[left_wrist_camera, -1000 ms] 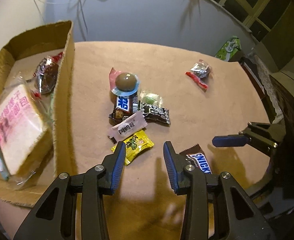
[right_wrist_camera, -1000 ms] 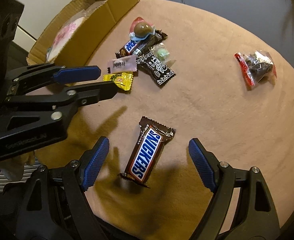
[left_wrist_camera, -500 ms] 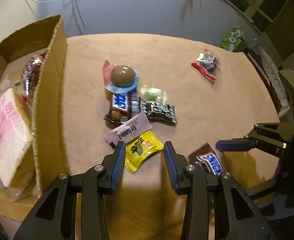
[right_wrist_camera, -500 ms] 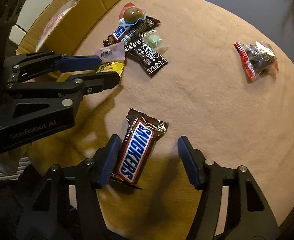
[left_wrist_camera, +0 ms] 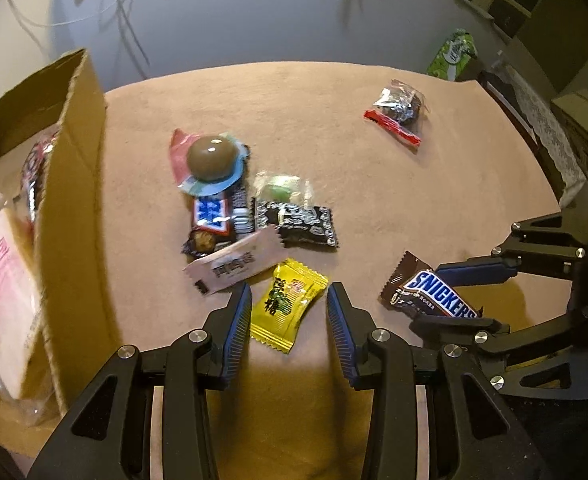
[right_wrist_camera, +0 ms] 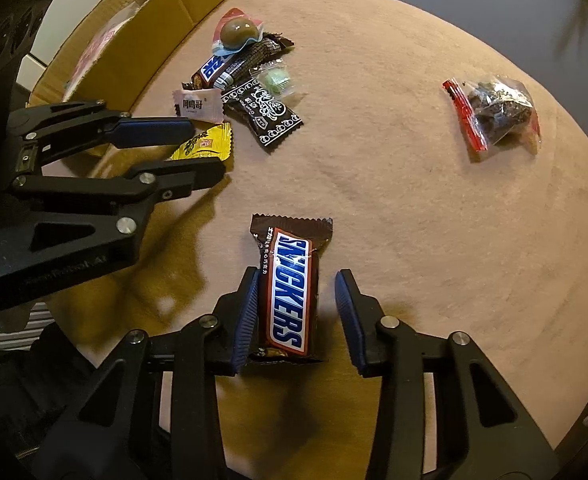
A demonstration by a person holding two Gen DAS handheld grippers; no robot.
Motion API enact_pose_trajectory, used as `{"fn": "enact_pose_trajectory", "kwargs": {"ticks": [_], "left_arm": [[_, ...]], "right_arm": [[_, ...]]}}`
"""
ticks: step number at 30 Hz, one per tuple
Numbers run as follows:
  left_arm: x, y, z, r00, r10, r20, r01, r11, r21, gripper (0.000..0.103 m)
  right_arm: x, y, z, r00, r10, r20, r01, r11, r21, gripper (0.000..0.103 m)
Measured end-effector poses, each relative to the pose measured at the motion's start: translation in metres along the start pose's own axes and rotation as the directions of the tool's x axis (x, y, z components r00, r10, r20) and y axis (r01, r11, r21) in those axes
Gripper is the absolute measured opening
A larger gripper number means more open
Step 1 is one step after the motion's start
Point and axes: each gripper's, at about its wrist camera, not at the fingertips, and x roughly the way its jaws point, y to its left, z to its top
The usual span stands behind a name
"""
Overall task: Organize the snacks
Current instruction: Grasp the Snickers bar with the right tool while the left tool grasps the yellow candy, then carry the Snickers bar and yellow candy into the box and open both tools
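Your right hand-held gripper (right_wrist_camera: 296,312) is closing around the Snickers bar (right_wrist_camera: 290,286) at six o'clock on the bench (right_wrist_camera: 414,208), left pad touching. Your left hand-held gripper (left_wrist_camera: 288,320) straddles the yellow candy (left_wrist_camera: 288,306), jaws narrow, not pressing.

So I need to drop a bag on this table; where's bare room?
Bare table lies between the Snickers bar, the snack cluster and the clear bag. It is crowded beside the cardboard box.

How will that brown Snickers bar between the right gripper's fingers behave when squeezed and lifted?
The brown Snickers bar looks short and blocky, so probably stiff. Its glossy wrapper may slip against the right gripper, whose jaws are closing. Crimped ends would likely flex.
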Motion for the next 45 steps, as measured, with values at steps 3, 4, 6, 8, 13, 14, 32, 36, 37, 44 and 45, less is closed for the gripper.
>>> {"fn": "enact_pose_trajectory", "kwargs": {"ticks": [3,4,6,8,13,14,32,36,37,44,45], "left_arm": [[0.002,-0.004,0.003,1.000,0.011,0.004,-0.011,1.000,0.019,0.022],[0.003,-0.005,0.004,1.000,0.011,0.005,-0.012,1.000,0.017,0.021],[0.002,-0.004,0.003,1.000,0.006,0.011,-0.006,1.000,0.004,0.021],[0.001,-0.003,0.002,1.000,0.003,0.016,-0.003,1.000,-0.010,0.021],[-0.008,-0.002,0.000,0.999,-0.008,0.038,0.009,0.999,-0.043,0.021],[-0.010,-0.001,0.000,0.999,-0.008,0.045,0.011,0.999,-0.049,0.021],[-0.079,0.029,-0.004,0.979,0.047,0.199,-0.014,0.986,-0.164,0.021],[-0.090,0.044,-0.008,0.972,0.085,0.220,-0.039,0.978,-0.203,0.021],[-0.093,0.047,-0.010,0.970,0.093,0.223,-0.045,0.976,-0.211,0.021],[-0.107,0.076,-0.020,0.960,0.153,0.232,-0.088,0.959,-0.269,0.021],[-0.107,0.078,-0.020,0.959,0.160,0.233,-0.093,0.957,-0.275,0.021]], "right_arm": [[0.000,-0.001,0.000,1.000,0.000,0.004,0.000,1.000,0.010,0.030],[-0.003,-0.005,0.001,1.000,0.000,0.005,0.000,1.000,0.014,0.030],[-0.003,-0.007,0.001,1.000,-0.002,0.008,0.002,1.000,0.022,0.030],[-0.004,-0.010,0.002,1.000,-0.001,0.010,0.001,1.000,0.027,0.030],[-0.016,-0.023,0.002,0.999,0.007,0.032,-0.008,0.999,0.036,0.030],[-0.021,-0.022,-0.002,0.999,0.009,0.037,-0.010,0.999,0.036,0.030],[-0.078,-0.014,0.028,0.986,0.039,0.160,-0.041,0.999,0.004,0.030],[-0.088,-0.002,0.047,0.981,0.048,0.189,-0.043,0.999,-0.030,0.030],[-0.091,0.002,0.051,0.979,0.051,0.197,-0.044,0.998,-0.042,0.030],[-0.094,0.029,0.087,0.973,0.068,0.223,-0.043,0.993,-0.114,0.030],[-0.091,0.035,0.093,0.972,0.070,0.223,-0.044,0.991,-0.123,0.030]]}}
